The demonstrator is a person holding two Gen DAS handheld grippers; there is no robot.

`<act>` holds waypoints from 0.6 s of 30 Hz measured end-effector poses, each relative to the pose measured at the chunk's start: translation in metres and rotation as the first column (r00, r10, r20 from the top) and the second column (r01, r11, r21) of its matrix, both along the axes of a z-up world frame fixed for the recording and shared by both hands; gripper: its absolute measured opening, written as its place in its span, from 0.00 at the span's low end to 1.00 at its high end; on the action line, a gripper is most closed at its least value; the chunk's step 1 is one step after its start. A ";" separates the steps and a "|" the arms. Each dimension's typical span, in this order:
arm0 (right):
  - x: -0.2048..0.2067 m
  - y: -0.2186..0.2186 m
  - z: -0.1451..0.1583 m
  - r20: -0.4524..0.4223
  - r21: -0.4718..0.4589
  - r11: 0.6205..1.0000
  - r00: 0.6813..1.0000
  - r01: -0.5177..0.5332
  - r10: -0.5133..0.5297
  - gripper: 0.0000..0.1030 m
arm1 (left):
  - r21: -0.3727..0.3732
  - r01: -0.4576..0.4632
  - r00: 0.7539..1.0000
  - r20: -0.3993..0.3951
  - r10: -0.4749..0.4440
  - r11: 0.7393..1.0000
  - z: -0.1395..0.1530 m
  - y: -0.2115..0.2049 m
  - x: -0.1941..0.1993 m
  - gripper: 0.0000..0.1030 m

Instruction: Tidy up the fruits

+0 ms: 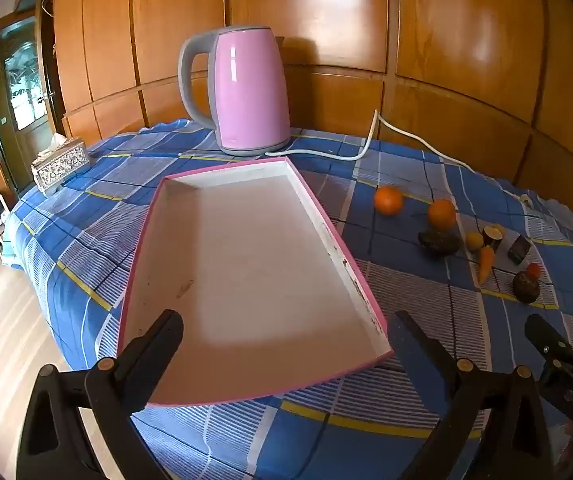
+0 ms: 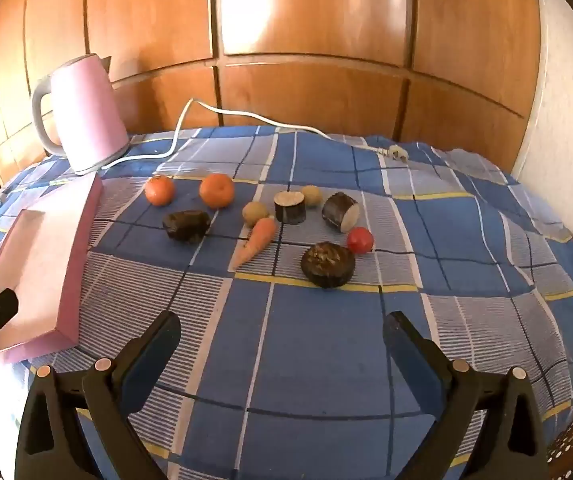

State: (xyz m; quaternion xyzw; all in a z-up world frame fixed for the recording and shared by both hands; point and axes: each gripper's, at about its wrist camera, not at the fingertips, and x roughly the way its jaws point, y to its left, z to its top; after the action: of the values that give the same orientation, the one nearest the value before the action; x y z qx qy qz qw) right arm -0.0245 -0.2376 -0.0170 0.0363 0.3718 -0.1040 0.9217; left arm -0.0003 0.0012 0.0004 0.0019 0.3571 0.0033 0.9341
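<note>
**Now: fruit loose on the cloth, tray bare, both tongs released**

Spread over the blue checked cloth (image 2: 326, 340) that covers the counter, we see the produce lying in a loose cluster. Two oranges sit at the far left of the group, the left orange (image 2: 159, 189) and the right orange (image 2: 216, 190), a little apart from each other. Just in front of them lies a dark lumpy piece (image 2: 186, 225). A carrot (image 2: 256, 242) lies slanted, its thick end near a small yellowish fruit (image 2: 255, 213). Behind that stands a dark cut cylinder (image 2: 289, 207) with a second yellowish fruit (image 2: 311, 195) just beside it, and another cut cylinder (image 2: 341, 212) lies on its side to the right. A small red fruit (image 2: 360, 240) sits just beside a large dark round piece (image 2: 327, 264), nearest to us.

Left of the cluster rests the pink tray (image 1: 350, 264), white inside and holding nothing. Our left tongs (image 1: 284, 330) hang over its near end with jaws spread wide, nothing between them. Our right tongs (image 2: 282, 330) hover above bare cloth in front of the produce, likewise spread and gripping nothing.

Behind the tray stands a pink kettle (image 1: 250, 92), its white cord (image 2: 178, 136) trailing across the cloth. A tissue box (image 1: 60, 166) sits at the far left edge, before the wooden panelled wall (image 1: 326, 20).
</note>
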 end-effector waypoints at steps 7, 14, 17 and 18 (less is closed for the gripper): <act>-0.006 0.016 0.005 0.020 -0.085 0.996 0.999 -0.040 0.042 1.00 | -0.003 -0.021 1.000 -0.014 0.021 1.000 -0.003 0.005 0.002 1.00; -0.006 0.021 0.004 0.027 -0.078 0.995 0.998 -0.060 0.063 1.00 | 0.004 -0.021 1.000 -0.012 0.021 1.000 -0.003 0.005 0.002 1.00; -0.006 0.019 0.004 0.029 -0.074 0.995 0.998 -0.060 0.062 1.00 | 0.007 -0.018 1.000 -0.009 0.018 1.000 -0.003 0.006 0.002 1.00; -0.006 0.019 0.004 0.029 -0.072 0.996 0.998 -0.059 0.062 1.00 | 0.005 -0.016 1.000 -0.010 0.017 1.000 -0.003 0.006 0.002 1.00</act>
State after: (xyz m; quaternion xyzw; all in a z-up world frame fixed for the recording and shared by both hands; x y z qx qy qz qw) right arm -0.0302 -0.2184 -0.0126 -0.0064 0.3545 -0.0888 0.9308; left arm 0.0012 0.0068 -0.0024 0.0013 0.3620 0.0119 0.9321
